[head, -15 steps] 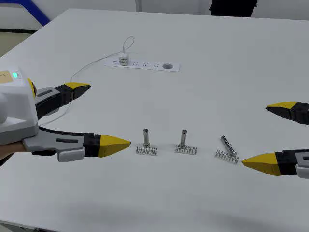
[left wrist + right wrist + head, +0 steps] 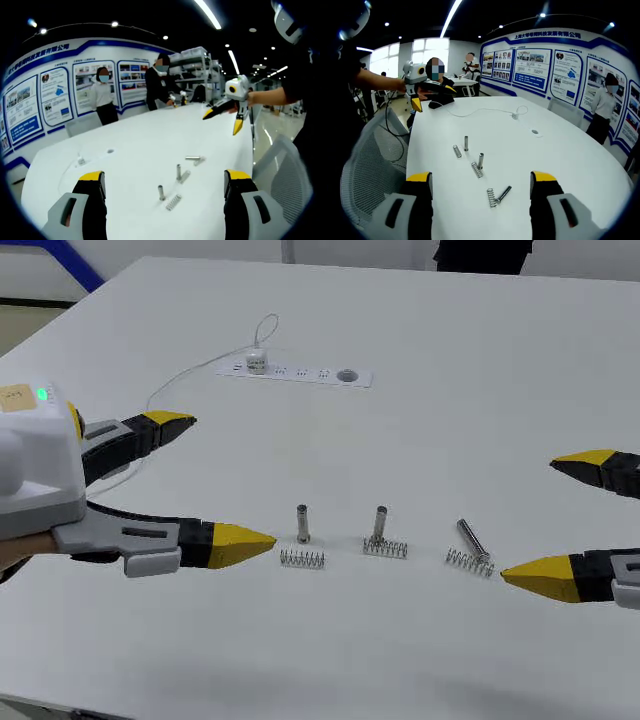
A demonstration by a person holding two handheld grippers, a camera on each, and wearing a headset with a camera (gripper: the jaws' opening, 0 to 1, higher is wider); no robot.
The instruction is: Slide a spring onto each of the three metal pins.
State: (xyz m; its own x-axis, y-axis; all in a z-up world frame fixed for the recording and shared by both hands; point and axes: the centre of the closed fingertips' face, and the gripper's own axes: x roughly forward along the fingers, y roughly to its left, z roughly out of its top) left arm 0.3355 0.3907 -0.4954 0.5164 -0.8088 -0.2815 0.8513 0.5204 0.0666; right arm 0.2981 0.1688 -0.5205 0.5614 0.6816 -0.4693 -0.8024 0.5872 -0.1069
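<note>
springs [image 2: 302, 559] lying beside pins [image 2: 380, 522] | right gripper [image 2: 528, 520] body cut off at edge

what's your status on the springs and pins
Left gripper, right gripper open, empty. Three springs lie beside pins, none on; rightmost pin lying down. Nothing blocking.

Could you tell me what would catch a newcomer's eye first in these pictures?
Three pins stand in a row on the table, a spring beside each: two stand upright, the right pin lies flat. The yellow-tipped left claw and right claw flank them, both open. A power strip lies behind.
</note>
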